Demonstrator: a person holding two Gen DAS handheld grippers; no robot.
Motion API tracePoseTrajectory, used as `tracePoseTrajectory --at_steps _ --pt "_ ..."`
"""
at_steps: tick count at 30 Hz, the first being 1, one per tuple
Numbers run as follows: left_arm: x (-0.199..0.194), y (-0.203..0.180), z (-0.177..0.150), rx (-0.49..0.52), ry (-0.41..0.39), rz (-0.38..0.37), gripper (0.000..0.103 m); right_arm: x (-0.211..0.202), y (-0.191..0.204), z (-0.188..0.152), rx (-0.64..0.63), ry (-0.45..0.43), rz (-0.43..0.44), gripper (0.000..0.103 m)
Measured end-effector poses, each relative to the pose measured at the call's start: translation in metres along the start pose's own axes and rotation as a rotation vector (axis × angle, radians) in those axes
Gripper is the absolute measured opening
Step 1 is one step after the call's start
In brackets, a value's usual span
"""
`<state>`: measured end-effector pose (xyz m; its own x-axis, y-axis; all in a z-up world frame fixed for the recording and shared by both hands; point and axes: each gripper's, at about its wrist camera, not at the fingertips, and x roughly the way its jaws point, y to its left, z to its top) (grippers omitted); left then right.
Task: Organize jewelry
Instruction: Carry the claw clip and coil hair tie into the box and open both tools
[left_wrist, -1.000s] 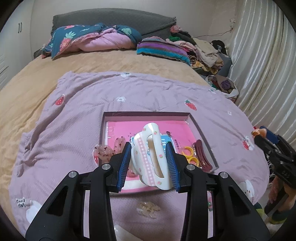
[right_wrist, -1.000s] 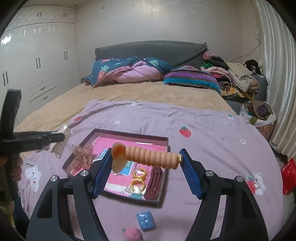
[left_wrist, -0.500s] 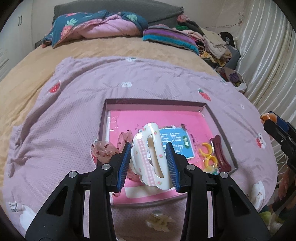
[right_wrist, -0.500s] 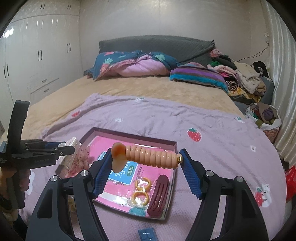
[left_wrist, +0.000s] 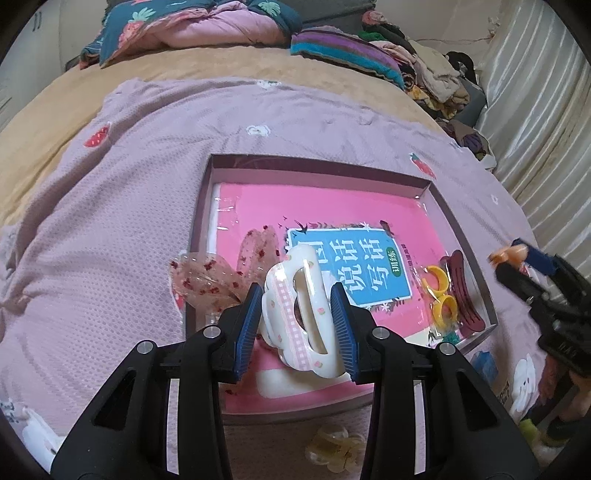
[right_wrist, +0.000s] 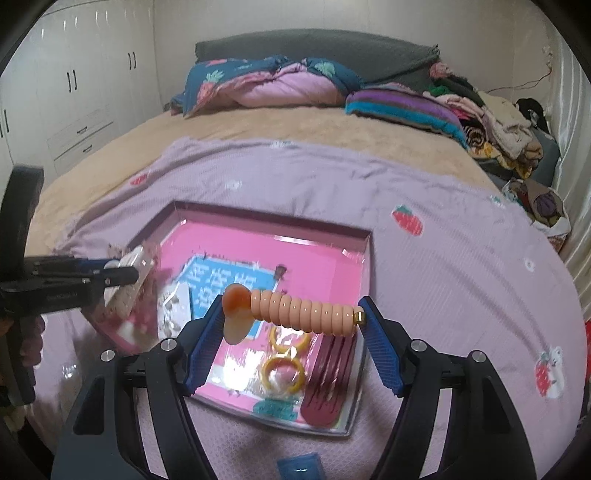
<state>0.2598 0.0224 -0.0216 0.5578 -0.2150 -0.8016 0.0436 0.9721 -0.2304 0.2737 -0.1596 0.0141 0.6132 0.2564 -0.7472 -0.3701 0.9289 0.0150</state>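
My left gripper (left_wrist: 297, 326) is shut on a white hair claw clip (left_wrist: 301, 314) with pink checks, held just above the near left part of the shallow box (left_wrist: 314, 162) lined in pink. My right gripper (right_wrist: 293, 328) is shut on a peach ribbed hair clip (right_wrist: 295, 308), gripped end to end over the box's (right_wrist: 280, 223) near right side. Inside the box lie a sheer red-dotted bow (left_wrist: 207, 278), two yellow rings (left_wrist: 441, 295) and a dark red hair clip (left_wrist: 463, 291). In the right wrist view the left gripper (right_wrist: 122, 273) shows at the left.
A pale yellow clip (left_wrist: 334, 448) lies on the lilac blanket (left_wrist: 129, 206) just before the box. A small blue packet (right_wrist: 299, 467) rests near the box's front edge. Pillows (right_wrist: 266, 83) and piled clothes (right_wrist: 495, 122) fill the far end of the bed.
Both grippers have sunk toward the box with their clips still held; the box looks larger and closer in both views. The left gripper now hangs over the box's left edge.
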Motion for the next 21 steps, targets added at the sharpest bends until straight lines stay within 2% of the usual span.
tracePoseTrajectory --at_steps 9,21 --pt "0.015 -0.006 -0.007 0.009 0.037 0.004 0.030 0.021 0.016 -0.030 -0.021 0.075 0.031 0.070" --pt "0.018 -0.003 -0.012 -0.007 0.049 0.029 0.030 0.029 0.017 -0.041 -0.004 0.091 0.039 0.070"
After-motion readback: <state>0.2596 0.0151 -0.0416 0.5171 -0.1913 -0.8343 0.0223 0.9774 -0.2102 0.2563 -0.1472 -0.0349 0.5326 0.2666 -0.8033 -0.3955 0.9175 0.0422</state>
